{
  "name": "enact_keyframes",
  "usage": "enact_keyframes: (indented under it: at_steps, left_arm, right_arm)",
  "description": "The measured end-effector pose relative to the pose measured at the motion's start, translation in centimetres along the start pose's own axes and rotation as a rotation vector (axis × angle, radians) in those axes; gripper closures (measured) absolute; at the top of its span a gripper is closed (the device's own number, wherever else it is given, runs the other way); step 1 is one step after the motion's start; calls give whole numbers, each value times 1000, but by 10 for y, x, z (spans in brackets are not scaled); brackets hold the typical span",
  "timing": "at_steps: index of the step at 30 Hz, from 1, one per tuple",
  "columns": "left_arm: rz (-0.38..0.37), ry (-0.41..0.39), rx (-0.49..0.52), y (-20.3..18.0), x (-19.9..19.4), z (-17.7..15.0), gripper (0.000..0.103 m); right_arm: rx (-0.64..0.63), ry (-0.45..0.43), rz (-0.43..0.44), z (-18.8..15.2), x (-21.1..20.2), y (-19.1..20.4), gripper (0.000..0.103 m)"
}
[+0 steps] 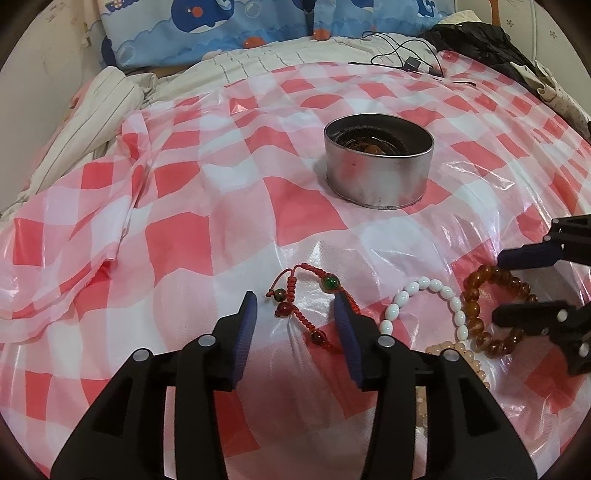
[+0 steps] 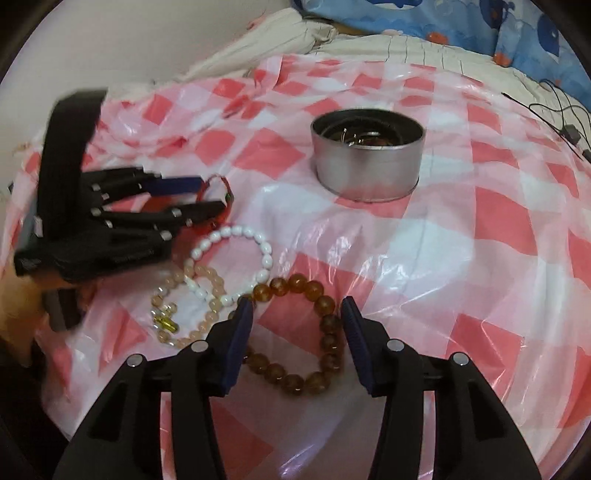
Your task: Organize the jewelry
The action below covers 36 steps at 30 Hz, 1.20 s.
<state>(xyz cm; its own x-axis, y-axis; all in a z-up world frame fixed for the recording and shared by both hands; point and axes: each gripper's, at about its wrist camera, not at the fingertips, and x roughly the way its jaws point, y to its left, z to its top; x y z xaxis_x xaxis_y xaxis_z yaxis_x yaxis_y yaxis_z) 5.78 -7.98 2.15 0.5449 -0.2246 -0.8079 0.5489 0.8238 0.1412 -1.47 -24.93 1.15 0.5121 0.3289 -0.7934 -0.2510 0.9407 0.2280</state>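
A red cord bracelet (image 1: 330, 283) with green and red beads lies on the checked plastic sheet between the fingers of my left gripper (image 1: 295, 308), which is open; its pads do not press the cord. An amber bead bracelet (image 2: 295, 282) lies between the fingers of my right gripper (image 2: 297, 308), also open. Beside them lie a white bead bracelet (image 2: 236, 232) and a pale peach bracelet (image 2: 207, 273). Farther back stands a round metal tin (image 1: 376, 177) with some jewelry inside. The left gripper (image 2: 210, 195) shows at the left of the right wrist view, the right gripper (image 1: 517, 284) at the right edge of the left wrist view.
The red-and-white checked sheet (image 1: 177, 240) covers a bed and is wrinkled at the left. A whale-print pillow (image 1: 207, 22) and striped bedding (image 1: 110, 99) lie behind. A black cable with a plug (image 1: 412, 64) and dark clothing (image 1: 480, 37) sit at the back right.
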Motion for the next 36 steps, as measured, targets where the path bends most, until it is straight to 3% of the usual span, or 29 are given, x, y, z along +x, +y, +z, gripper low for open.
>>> enact_keyframes:
  at_steps: [7, 8, 9, 10, 11, 13, 18, 19, 21, 24, 25, 27, 29, 32, 36]
  left_arm:
    - [1, 4, -2, 1, 1, -1, 59]
    - [-7, 6, -1, 1, 1, -1, 66]
    - [-20, 6, 0, 1, 1, 0, 82]
    - [-19, 5, 2, 0, 0, 0, 89]
    - [-26, -3, 3, 1, -3, 0, 96]
    - [-64, -28, -25, 5, -9, 2, 96]
    - [-85, -57, -64, 13, -18, 4, 96]
    - [-80, -53, -67, 14, -17, 4, 96]
    - [-77, -32, -70, 14, -13, 3, 96]
    - [-59, 13, -54, 11, -2, 0, 91]
    - [-52, 20, -43, 9, 0, -1, 90]
    - [-46, 21, -29, 6, 1, -1, 90]
    - [-65, 13, -23, 5, -2, -1, 96]
    - [-134, -16, -65, 9, -9, 1, 96]
    - [-197, -60, -91, 10, -19, 4, 96]
  right_arm:
    - [-40, 28, -91, -2, 10, 6, 57]
    - [-40, 31, -97, -3, 9, 5, 60]
    - [-19, 31, -83, -2, 8, 2, 77]
    - [7, 28, -62, -1, 7, -3, 91]
    - [34, 18, -27, -1, 4, -8, 91]
    - [61, -9, 11, 0, -2, -11, 91]
    - [47, -5, -22, 3, 0, -8, 88]
    - [51, 0, -28, 2, 2, -8, 72]
    - [30, 5, -42, 0, 4, -4, 62]
    - [-16, 24, -85, -2, 9, 2, 63]
    - [-24, 29, -91, -3, 9, 3, 69]
    - [9, 31, -46, -3, 7, -2, 91]
    - [94, 8, 66, -2, 1, -14, 91]
    - [208, -57, 238, 0, -12, -28, 91]
    - [302, -130, 370, -1, -24, -42, 91]
